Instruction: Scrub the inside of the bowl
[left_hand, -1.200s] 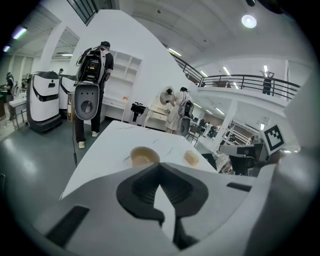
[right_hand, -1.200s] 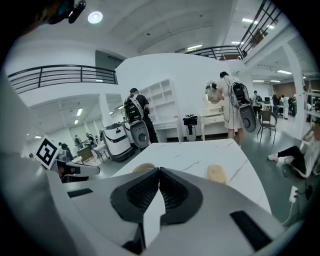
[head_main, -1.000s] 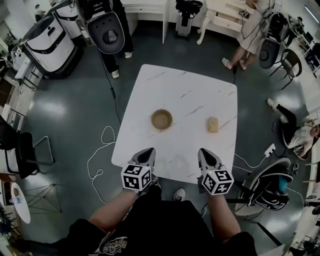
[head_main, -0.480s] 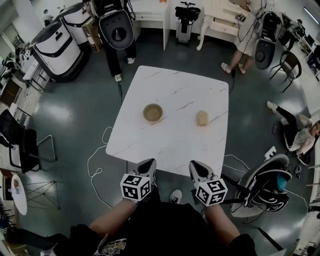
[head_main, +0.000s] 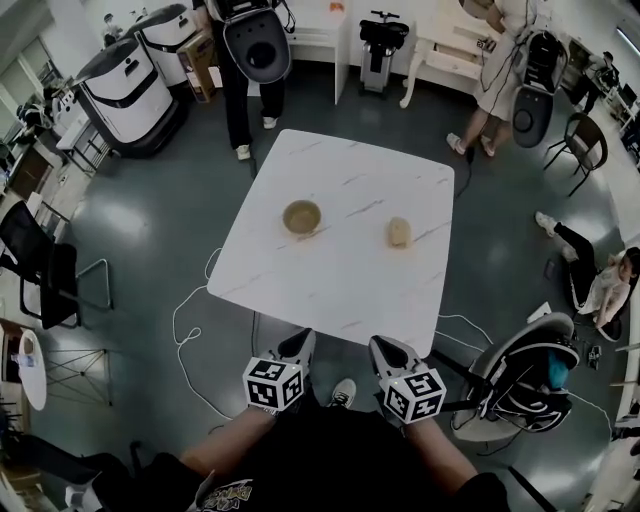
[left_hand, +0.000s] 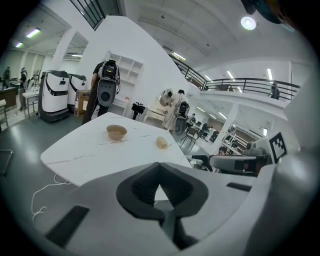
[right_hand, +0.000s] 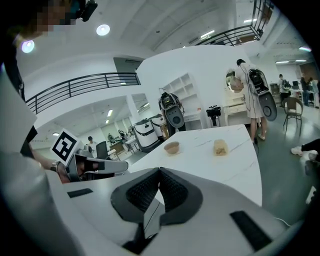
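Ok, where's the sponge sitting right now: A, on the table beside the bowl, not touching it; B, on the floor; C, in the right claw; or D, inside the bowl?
A: the head view shows the sponge lying on the white table, clearly apart from the bowl.

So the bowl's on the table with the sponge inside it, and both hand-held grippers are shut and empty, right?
Not quite: the head view shows the sponge on the table right of the bowl, apart from it. The left hand-held gripper and right hand-held gripper are shut and empty.
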